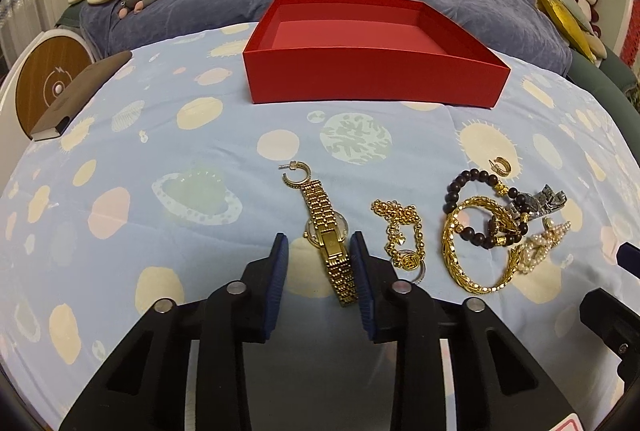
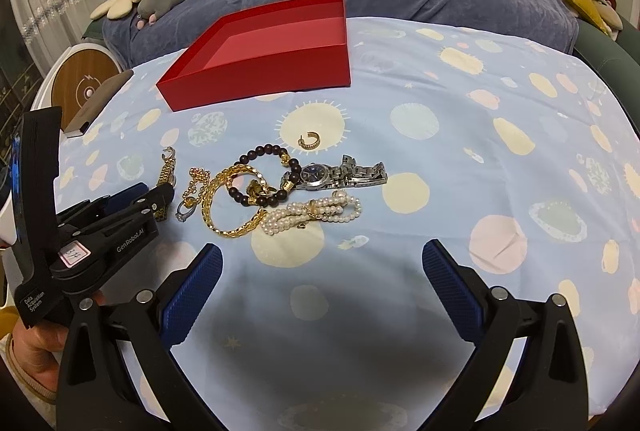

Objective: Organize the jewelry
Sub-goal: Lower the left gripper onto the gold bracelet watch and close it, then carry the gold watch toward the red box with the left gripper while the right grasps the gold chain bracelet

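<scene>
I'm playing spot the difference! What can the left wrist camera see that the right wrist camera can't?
Only the left wrist view shows the hoop earring by the gold watch, which lies between its gripper's pads.

Only the right wrist view shows a silver ring and a hand holding the left gripper.

Both show the red box, pearls and bead bracelet.

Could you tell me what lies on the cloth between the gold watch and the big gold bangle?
A gold bead chain with a round pendant lies between the gold watch and the gold bangle, clearest in the left wrist view.
</scene>
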Demonstrator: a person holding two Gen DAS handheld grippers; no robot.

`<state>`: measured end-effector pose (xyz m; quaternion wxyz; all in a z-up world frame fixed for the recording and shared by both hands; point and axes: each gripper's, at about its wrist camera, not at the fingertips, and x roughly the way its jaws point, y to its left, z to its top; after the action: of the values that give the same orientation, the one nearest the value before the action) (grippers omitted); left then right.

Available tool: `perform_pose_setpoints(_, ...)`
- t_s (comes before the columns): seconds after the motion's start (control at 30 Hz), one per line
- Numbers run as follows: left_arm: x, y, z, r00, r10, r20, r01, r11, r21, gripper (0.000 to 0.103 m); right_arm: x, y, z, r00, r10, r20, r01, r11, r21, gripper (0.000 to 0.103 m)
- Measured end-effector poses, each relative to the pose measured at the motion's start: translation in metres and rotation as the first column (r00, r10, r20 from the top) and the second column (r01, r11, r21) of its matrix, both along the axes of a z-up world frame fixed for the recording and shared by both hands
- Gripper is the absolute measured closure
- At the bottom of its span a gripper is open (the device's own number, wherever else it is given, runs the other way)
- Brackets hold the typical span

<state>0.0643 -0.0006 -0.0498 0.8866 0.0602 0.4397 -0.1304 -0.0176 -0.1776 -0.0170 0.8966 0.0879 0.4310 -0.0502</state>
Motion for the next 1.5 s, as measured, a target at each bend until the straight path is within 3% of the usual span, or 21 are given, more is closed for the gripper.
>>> perform_pose_setpoints(0.07, -0.001, -0.001, 0.001, 1.000, -0.011, 0.000, 0.011, 1.000, -0.003, 0.094, 0.000, -0.001, 0.000, 1.000, -0.001, -0.002, 0.001, 1.000, 0.010, 0.005)
perform_pose_setpoints(0.23, -0.003, 0.003, 0.003, 1.000, -0.025, -0.009, 0.025, 1.000, -0.019, 0.094, 0.002, 0.001, 0.000, 1.000, 0.015, -0.003, -0.015, 1.000, 0.013, 0.006)
perform_pose_setpoints(0.53, -0.011, 0.021, 0.028, 1.000, -0.025, -0.018, 0.022, 0.990, -0.141, 0.094, 0.006, 0.010, -0.004, 0.999, 0.046, -0.022, -0.046, 0.999, 0.012, 0.013)
perform_pose_setpoints(0.73, -0.020, 0.028, 0.040, 0.999, -0.032, -0.013, 0.029, 0.984, -0.173, 0.094, 0.009, 0.021, -0.009, 0.996, 0.078, -0.029, -0.078, 0.997, 0.009, 0.016)
perform_pose_setpoints(0.97, -0.025, 0.034, 0.048, 0.999, -0.035, -0.013, 0.032, 0.980, -0.196, 0.094, 0.023, 0.048, -0.013, 0.983, 0.178, -0.036, -0.177, 0.984, 0.030, 0.039)
perform_pose_setpoints(1.13, -0.026, 0.038, 0.048, 0.999, -0.030, -0.012, 0.027, 0.982, -0.189, 0.094, 0.040, 0.072, -0.010, 0.965, 0.262, -0.026, -0.263, 0.965, -0.022, 0.049)
perform_pose_setpoints(1.27, -0.027, 0.042, 0.047, 1.000, -0.025, -0.017, 0.022, 0.981, -0.191, 0.094, 0.052, 0.072, -0.023, 0.960, 0.271, -0.066, -0.274, 0.961, -0.028, 0.063)
perform_pose_setpoints(1.43, -0.026, 0.044, 0.047, 1.000, -0.021, -0.022, 0.016, 0.981, -0.193, 0.094, 0.059, 0.071, -0.027, 0.958, 0.276, -0.075, -0.278, 0.960, -0.024, 0.072)
perform_pose_setpoints(1.5, -0.025, 0.045, 0.047, 1.000, -0.018, -0.022, 0.013, 0.981, -0.194, 0.094, 0.059, 0.072, -0.027, 0.957, 0.282, -0.072, -0.285, 0.958, -0.038, 0.087)
